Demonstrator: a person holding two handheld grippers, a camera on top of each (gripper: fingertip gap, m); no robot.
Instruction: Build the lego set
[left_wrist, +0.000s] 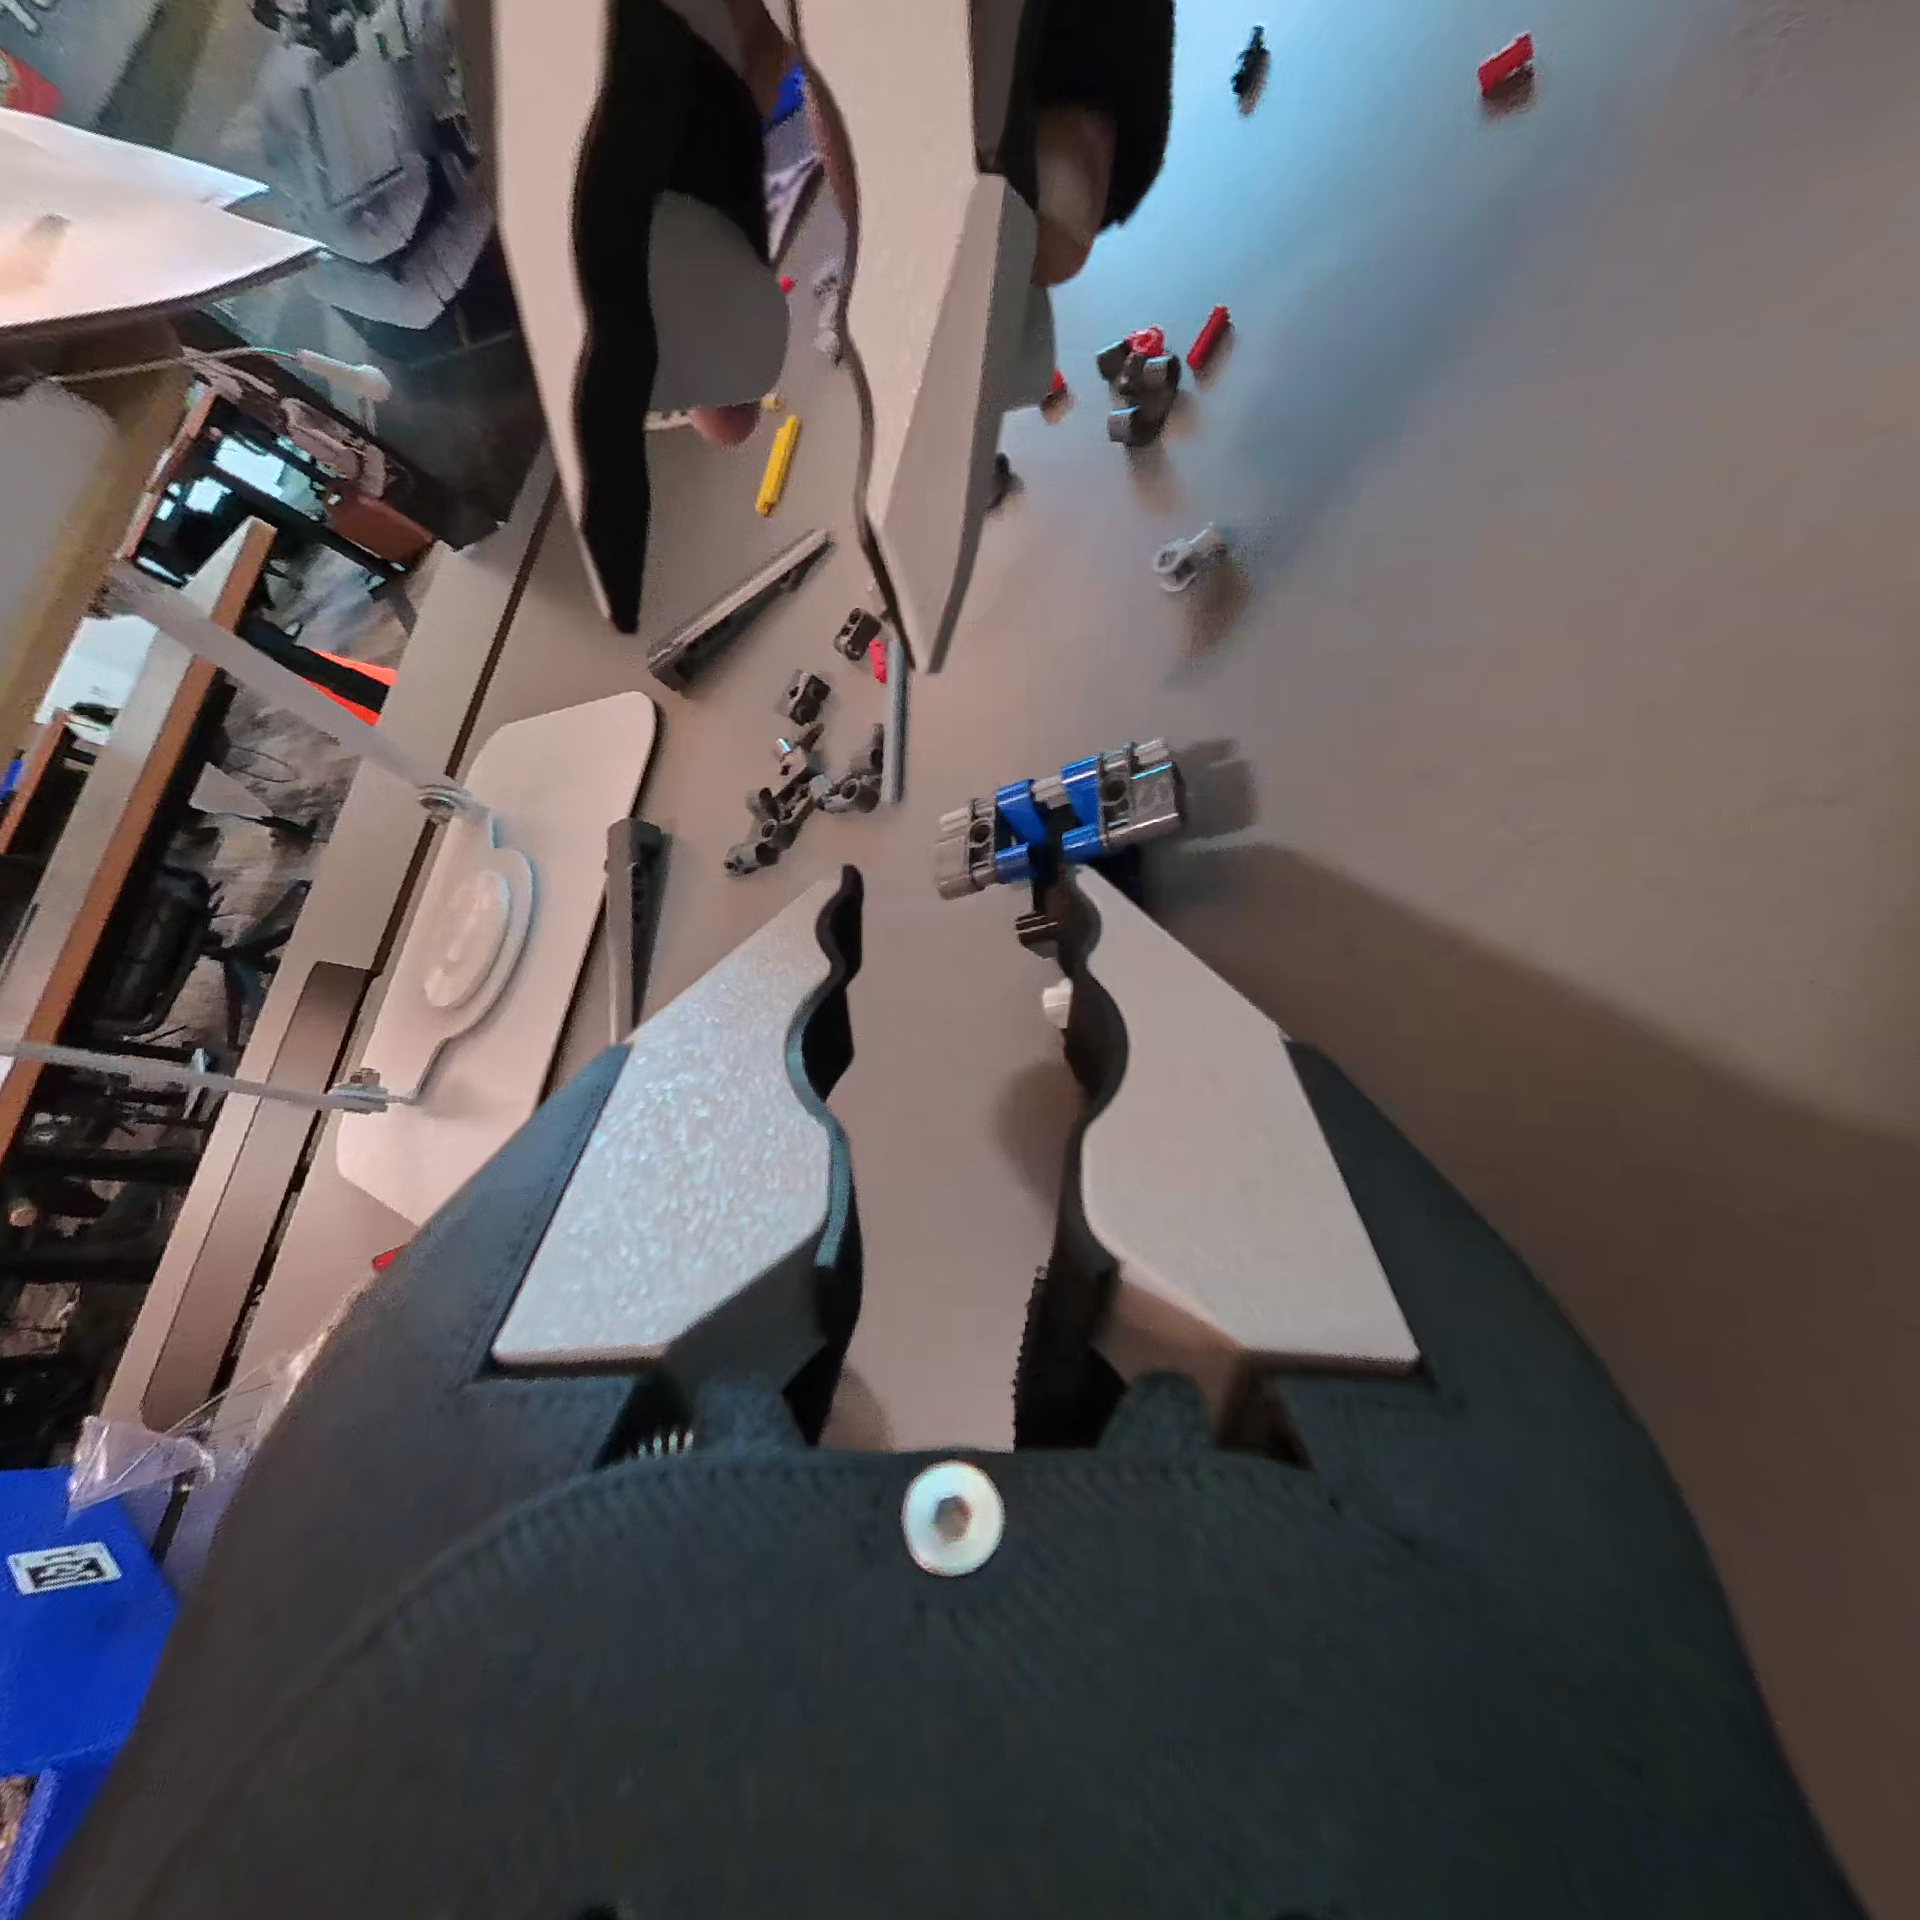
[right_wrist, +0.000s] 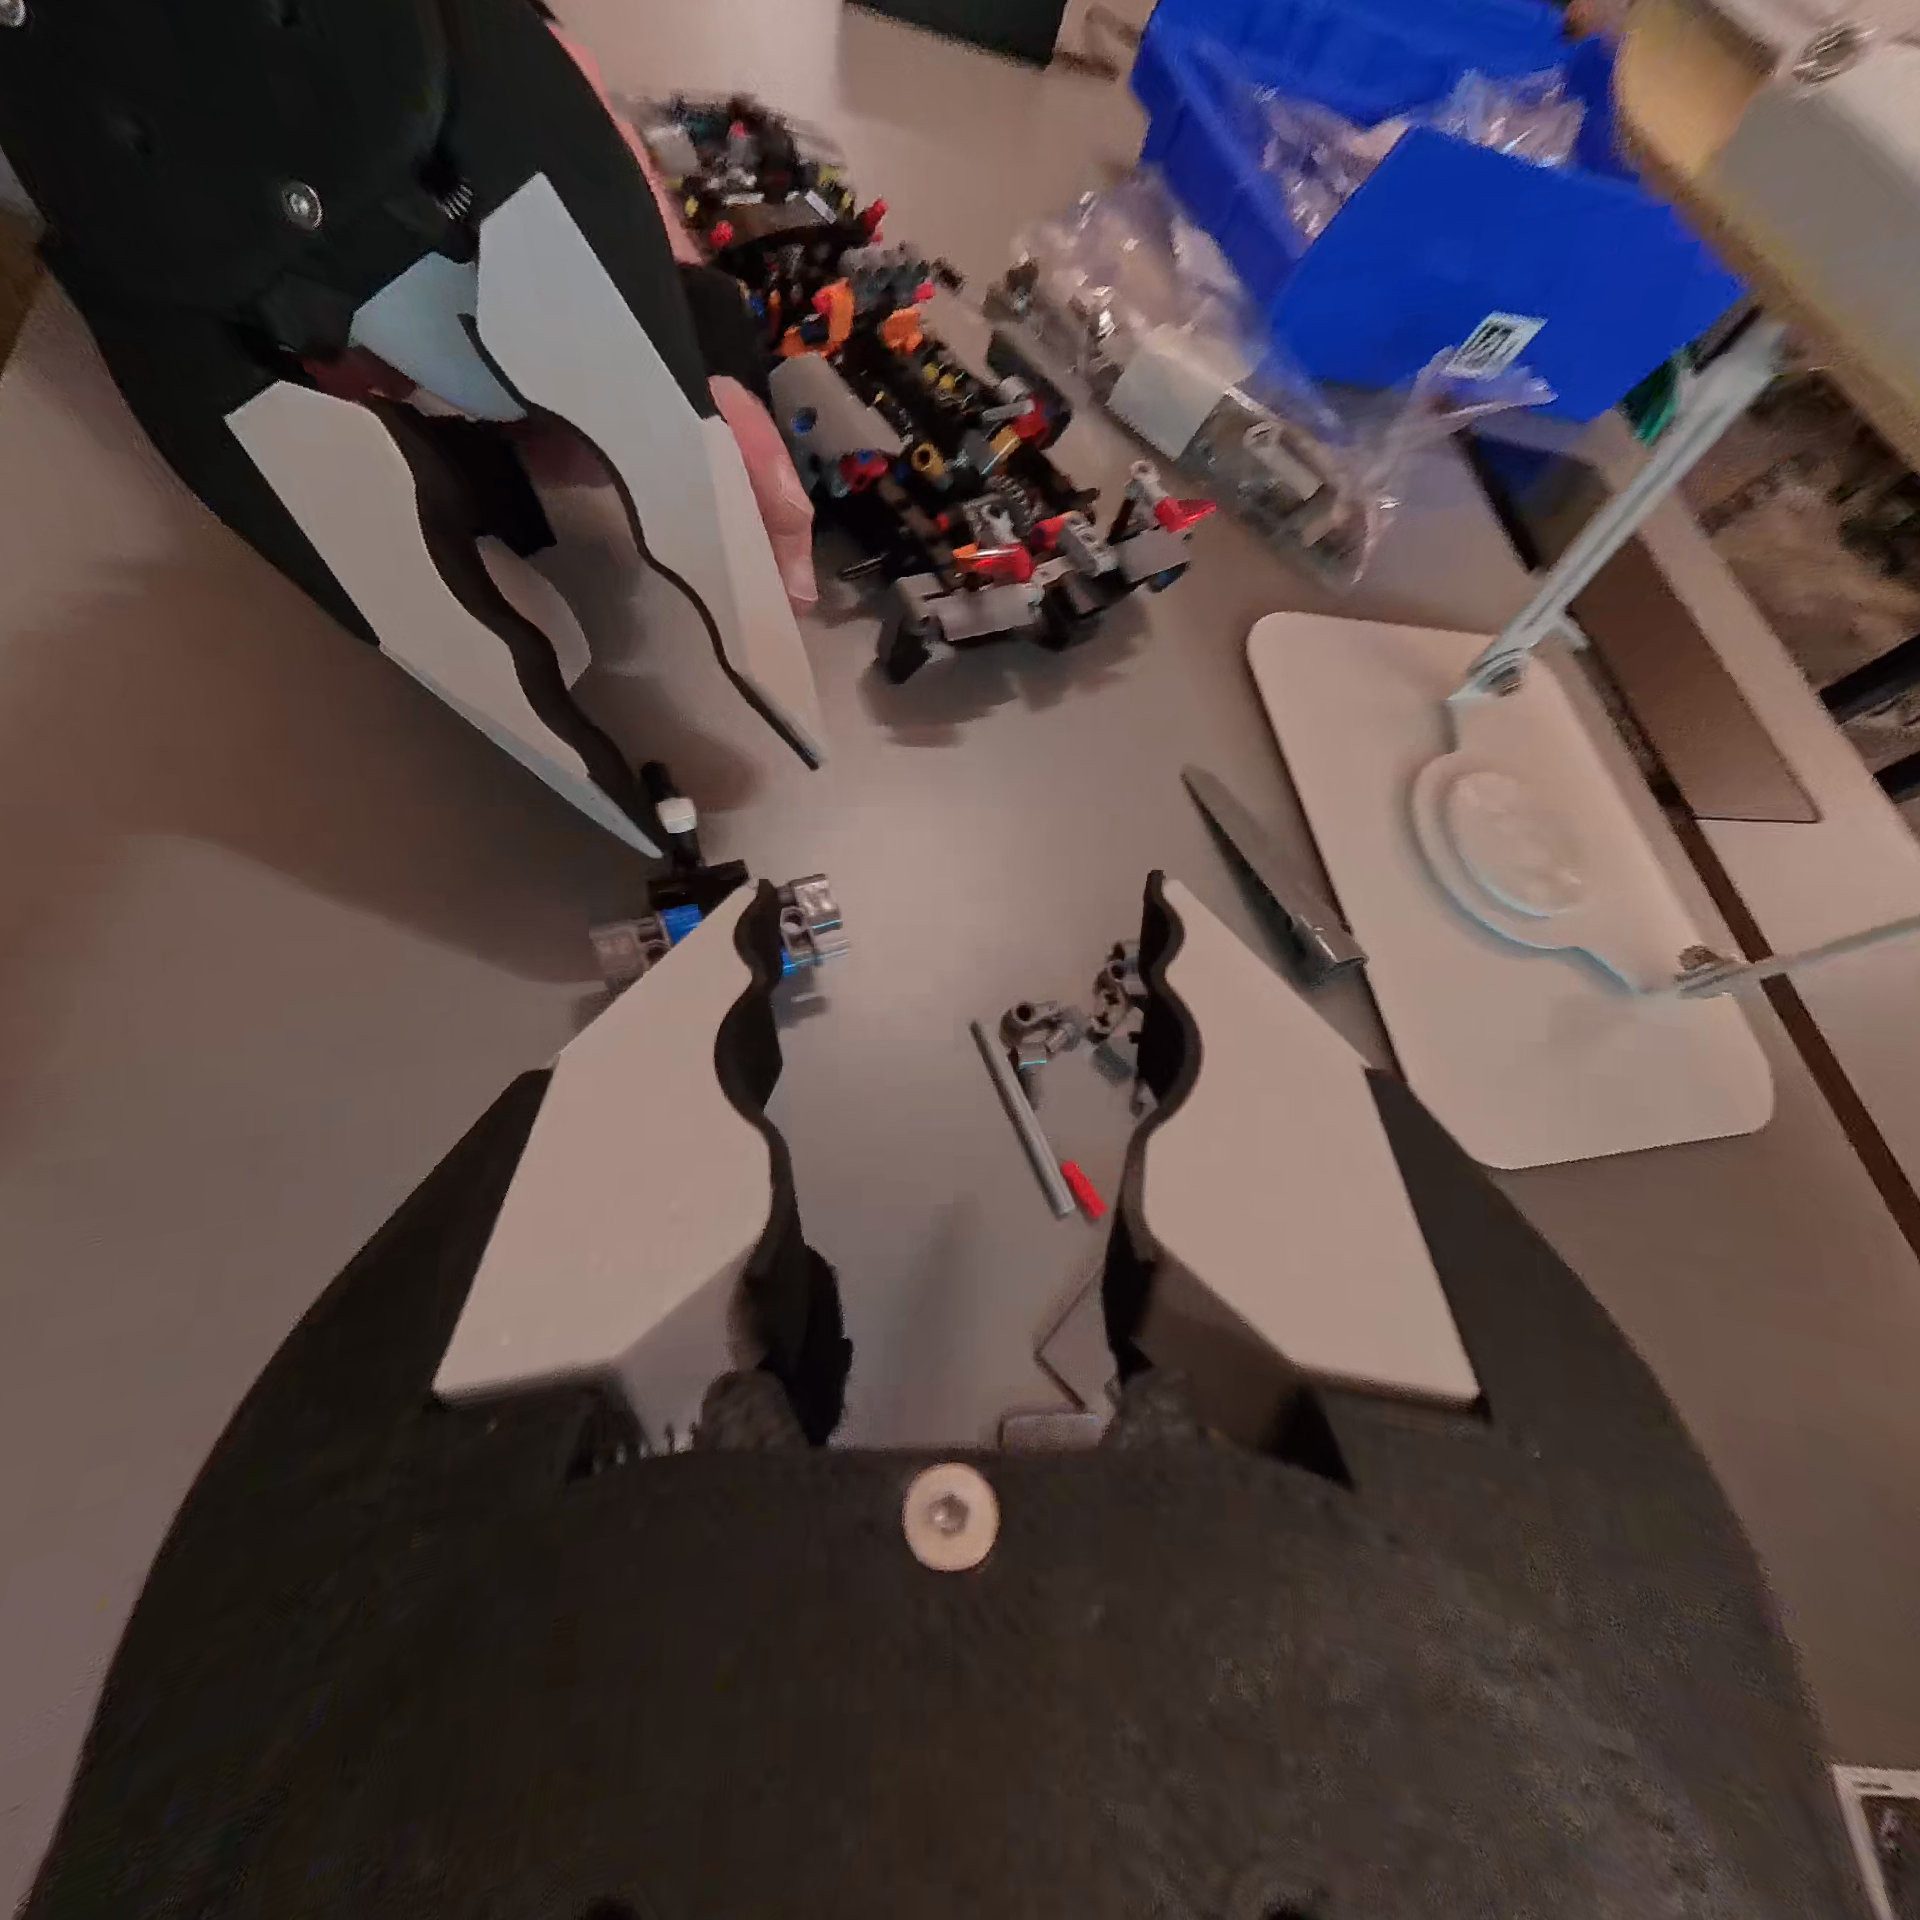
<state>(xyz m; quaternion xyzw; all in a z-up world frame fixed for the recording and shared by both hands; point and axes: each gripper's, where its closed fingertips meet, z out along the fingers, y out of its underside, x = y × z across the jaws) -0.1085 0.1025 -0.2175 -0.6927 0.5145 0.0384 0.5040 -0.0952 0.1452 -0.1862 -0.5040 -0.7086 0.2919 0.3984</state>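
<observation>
In the left wrist view the left tongs stand apart over the desk, with bare desk in the gap. A small blue-and-grey build lies just past the tip of the right-hand finger; its black pin is at that tip, but whether they touch I cannot tell. Ahead and to the left of the tips lies a cluster of dark grey connectors with a grey axle beside it. Farther ahead are a long dark beam and a yellow axle. The right tongs come in from the top, also apart. Red pieces and a grey joint lie well off to the right. A white pad sits to the left.

In the right wrist view the right tongs are apart and hold nothing. The blue-and-grey build sits just beside the left-hand fingertip, partly hidden behind it. Between the fingers, toward the right one, lie grey connectors, the grey axle and a red pin. The left tongs reach down from the upper left, with a black-and-white pin at one tip. Far ahead lies a large lego car, with a blue bin and clear bags to its right. The white pad is to the right.
</observation>
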